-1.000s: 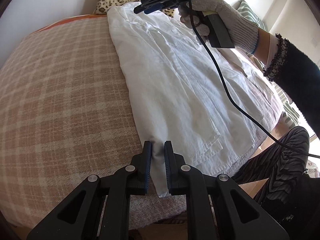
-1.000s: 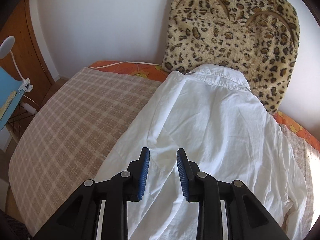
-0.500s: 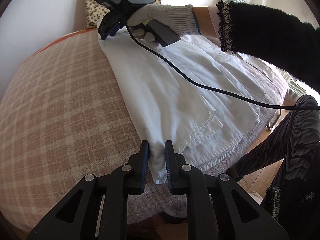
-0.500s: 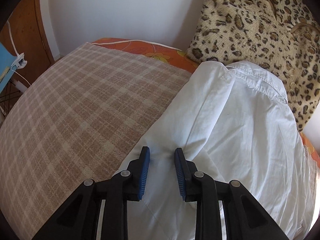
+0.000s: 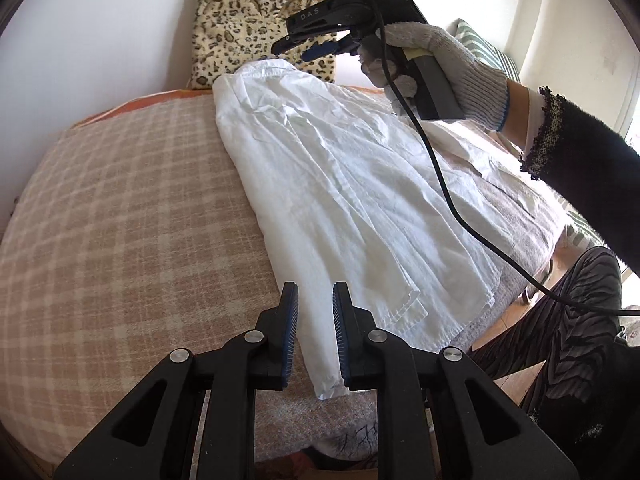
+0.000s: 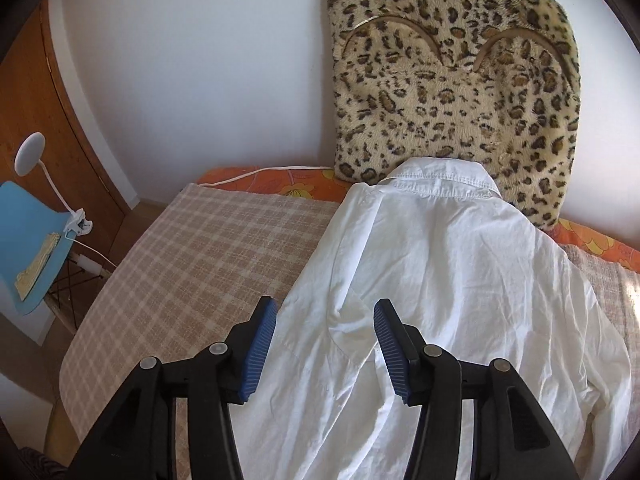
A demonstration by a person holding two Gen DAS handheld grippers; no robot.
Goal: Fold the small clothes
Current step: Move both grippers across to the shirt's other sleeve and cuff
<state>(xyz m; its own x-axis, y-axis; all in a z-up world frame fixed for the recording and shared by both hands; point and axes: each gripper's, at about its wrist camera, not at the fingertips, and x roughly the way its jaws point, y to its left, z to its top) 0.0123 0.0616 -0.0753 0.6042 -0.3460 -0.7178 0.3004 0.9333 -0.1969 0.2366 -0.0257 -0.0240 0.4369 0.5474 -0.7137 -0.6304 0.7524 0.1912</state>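
Both grippers have just let go: the right gripper [image 6: 325, 346] is opening above the shirt [image 5: 340, 200], empty, and the left gripper [image 5: 314, 334] opens (slightly) off the hem. The shirt's side now lies folded on the bed [image 5: 120, 220].

Bright daylight from the right window [image 5: 628, 92] — sharp frames, fisheye-bent dark corners.

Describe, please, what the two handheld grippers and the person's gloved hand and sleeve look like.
Both the left gripper and right gripper are black plastic with silver pivot screws and blue ribbed pads. The right carries white "DAS" lettering and a trailing black cable. The hand wears a grey knit glove with a blue-edged cuff; the sleeve is fuzzy black.
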